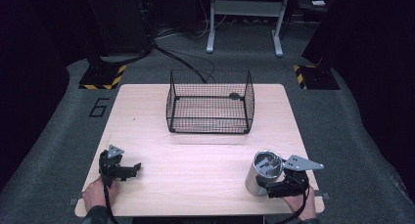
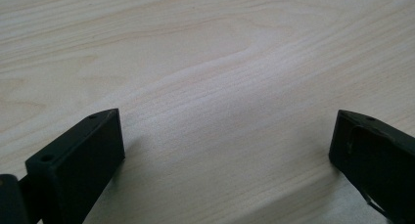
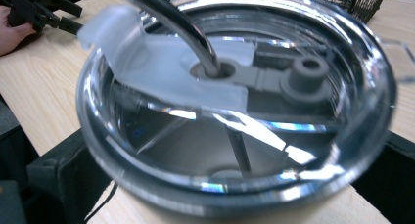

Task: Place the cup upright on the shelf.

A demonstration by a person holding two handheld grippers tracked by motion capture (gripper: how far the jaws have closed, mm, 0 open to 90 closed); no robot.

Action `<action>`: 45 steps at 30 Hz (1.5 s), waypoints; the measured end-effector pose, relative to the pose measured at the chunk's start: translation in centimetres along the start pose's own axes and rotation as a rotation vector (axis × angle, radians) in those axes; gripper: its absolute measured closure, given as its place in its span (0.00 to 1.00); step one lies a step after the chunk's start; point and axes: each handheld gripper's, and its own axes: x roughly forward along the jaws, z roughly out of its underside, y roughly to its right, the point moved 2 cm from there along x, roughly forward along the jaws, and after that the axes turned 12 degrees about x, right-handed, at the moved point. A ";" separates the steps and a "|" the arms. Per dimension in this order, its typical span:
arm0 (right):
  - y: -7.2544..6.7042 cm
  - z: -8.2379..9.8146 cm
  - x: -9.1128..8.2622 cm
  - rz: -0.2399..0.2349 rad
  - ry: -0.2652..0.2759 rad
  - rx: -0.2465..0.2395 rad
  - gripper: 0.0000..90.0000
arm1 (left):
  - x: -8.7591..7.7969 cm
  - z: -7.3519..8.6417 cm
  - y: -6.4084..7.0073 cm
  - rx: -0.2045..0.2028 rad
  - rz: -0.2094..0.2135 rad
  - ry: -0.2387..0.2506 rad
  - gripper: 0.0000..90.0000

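A steel tumbler (image 1: pixel 258 179) with a clear lid stands upright near the table's front right corner. My right gripper (image 1: pixel 268 186) is shut on its lower side, held by a hand at the table edge. In the right gripper view the tumbler (image 3: pixel 235 87) sits between the two black jaws, and a metal straw (image 3: pixel 186 33) passes through the lid. My left gripper (image 1: pixel 134 169) rests low at the front left, open, with only bare wood between its fingers (image 2: pixel 78 160). A black wire basket (image 1: pixel 210 101) stands at the table's far middle with a small dark item inside.
The wooden table (image 1: pixel 195 155) has bare room between the two grippers and in front of the basket. Grey floor, cables and stand legs (image 1: pixel 244 18) lie beyond the far edge. The left hand (image 3: pixel 12 31) and its gripper show far off in the right gripper view.
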 end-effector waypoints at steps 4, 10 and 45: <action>-0.2 -0.3 0.4 0.011 0.020 0.006 0.00 | 0.0 0.0 0.0 0.000 0.000 0.000 0.00; -0.4 -0.4 0.7 0.023 0.036 0.010 0.00 | 0.0 0.0 0.0 0.000 0.000 0.001 0.00; -0.8 -2.5 0.3 0.102 0.108 -0.013 0.04 | 0.1 0.0 0.0 -0.005 -0.009 0.015 0.00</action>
